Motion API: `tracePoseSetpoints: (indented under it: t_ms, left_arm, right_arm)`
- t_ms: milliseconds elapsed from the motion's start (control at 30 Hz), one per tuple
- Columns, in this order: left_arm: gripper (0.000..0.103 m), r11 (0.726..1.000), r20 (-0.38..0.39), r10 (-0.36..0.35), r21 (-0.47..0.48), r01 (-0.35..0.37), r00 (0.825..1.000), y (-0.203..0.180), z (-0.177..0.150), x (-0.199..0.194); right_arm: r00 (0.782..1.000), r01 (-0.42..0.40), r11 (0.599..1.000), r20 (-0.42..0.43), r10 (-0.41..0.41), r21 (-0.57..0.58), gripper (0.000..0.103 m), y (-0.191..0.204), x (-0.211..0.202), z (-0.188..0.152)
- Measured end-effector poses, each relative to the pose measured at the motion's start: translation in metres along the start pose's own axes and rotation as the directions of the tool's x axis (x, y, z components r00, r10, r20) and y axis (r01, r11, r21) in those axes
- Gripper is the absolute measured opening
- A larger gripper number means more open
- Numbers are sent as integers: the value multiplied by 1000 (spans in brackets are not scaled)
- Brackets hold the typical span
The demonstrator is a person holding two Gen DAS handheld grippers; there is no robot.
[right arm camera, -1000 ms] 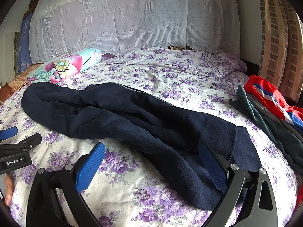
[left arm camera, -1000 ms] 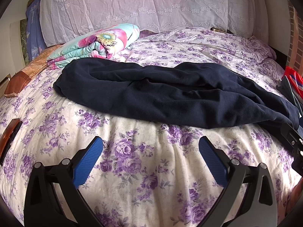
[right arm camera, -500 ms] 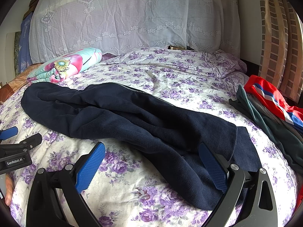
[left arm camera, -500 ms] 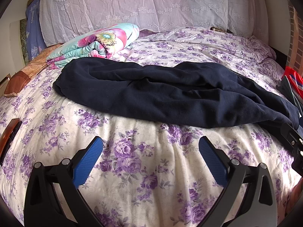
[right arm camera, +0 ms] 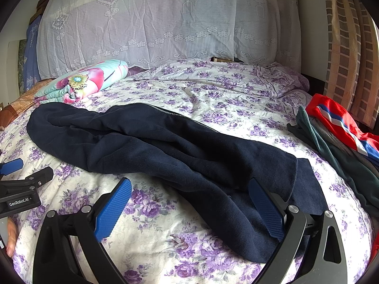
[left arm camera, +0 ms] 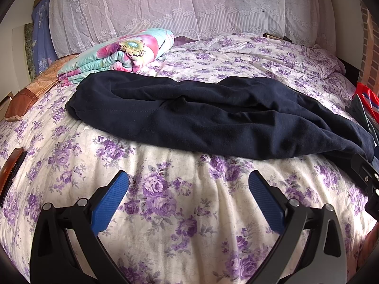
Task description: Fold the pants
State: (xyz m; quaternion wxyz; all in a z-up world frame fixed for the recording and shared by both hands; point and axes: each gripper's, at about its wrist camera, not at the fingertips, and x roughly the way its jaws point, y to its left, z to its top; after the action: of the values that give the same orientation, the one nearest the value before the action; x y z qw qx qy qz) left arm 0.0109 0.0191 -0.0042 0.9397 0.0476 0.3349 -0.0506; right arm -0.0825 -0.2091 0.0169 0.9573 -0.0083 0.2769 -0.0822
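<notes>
Dark navy pants (left arm camera: 213,116) lie stretched across the floral bed sheet (left arm camera: 165,194), loosely doubled lengthwise with wrinkles. In the right wrist view the same pants (right arm camera: 165,146) run from the far left to the near right. My left gripper (left arm camera: 188,189) hovers open over bare sheet, short of the pants' near edge. My right gripper (right arm camera: 189,198) is open above the pants' near end, its right finger (right arm camera: 265,208) over the fabric. Nothing is held. The left gripper's body (right arm camera: 21,189) shows at the left edge of the right wrist view.
A folded floral quilt (left arm camera: 118,54) lies at the back left beside the pants. A lace-covered headboard pillow (right arm camera: 165,23) spans the back. A pile of red, blue and dark green clothes (right arm camera: 338,132) sits at the bed's right edge. A brown wooden bed frame (left arm camera: 14,104) borders the left.
</notes>
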Motion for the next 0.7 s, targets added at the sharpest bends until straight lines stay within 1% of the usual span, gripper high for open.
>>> tracePoseSetpoints:
  t_ms: [100, 200, 300, 367, 433, 500, 533, 633, 667, 700]
  left_arm:
    - [99, 1000, -14, -5, 0, 5, 1000, 0, -1, 2]
    - [99, 1000, -62, -21, -15, 21, 998, 2, -2, 9]
    - [99, 996, -131, -62, -65, 54, 989, 9, -4, 20]
    - [99, 991, -184, -90, -118, 69, 979, 14, -6, 30]
    - [99, 984, -212, -106, -166, 71, 972, 20, -7, 37]
    - [99, 983, -209, -96, -172, 60, 973, 19, -10, 38]
    - [99, 987, -216, -79, -153, 46, 973, 16, -11, 38]
    - [99, 998, -246, 2, -61, -18, 969, -3, -16, 40]
    - [99, 998, -244, 7, -57, -21, 970, -6, -18, 38]
    - [99, 997, -245, -7, -70, -10, 970, -6, -20, 36]
  right_arm:
    - [1000, 0, 1000, -1, 0, 0, 100, -1, 0, 1]
    - [1000, -4, 1000, -9, 4, -2, 100, 2, 1, -1]
    - [1000, -12, 1000, -16, 12, -2, 100, 2, 3, -1]
    - [1000, -14, 1000, -18, 14, -1, 100, 2, 3, -2]
    - [999, -16, 1000, -28, 16, -2, 100, 3, 4, -2]
    - [998, -19, 1000, -53, 18, -3, 100, 4, 8, -2]
    - [997, -21, 1000, -69, 21, -3, 100, 5, 10, -3]
    - [992, -23, 1000, -124, 24, 6, 100, 3, 18, -6]
    - [989, -23, 1000, -147, 25, 14, 100, 2, 21, -7]
    - [985, -21, 999, -173, 25, 24, 100, 0, 24, -8]
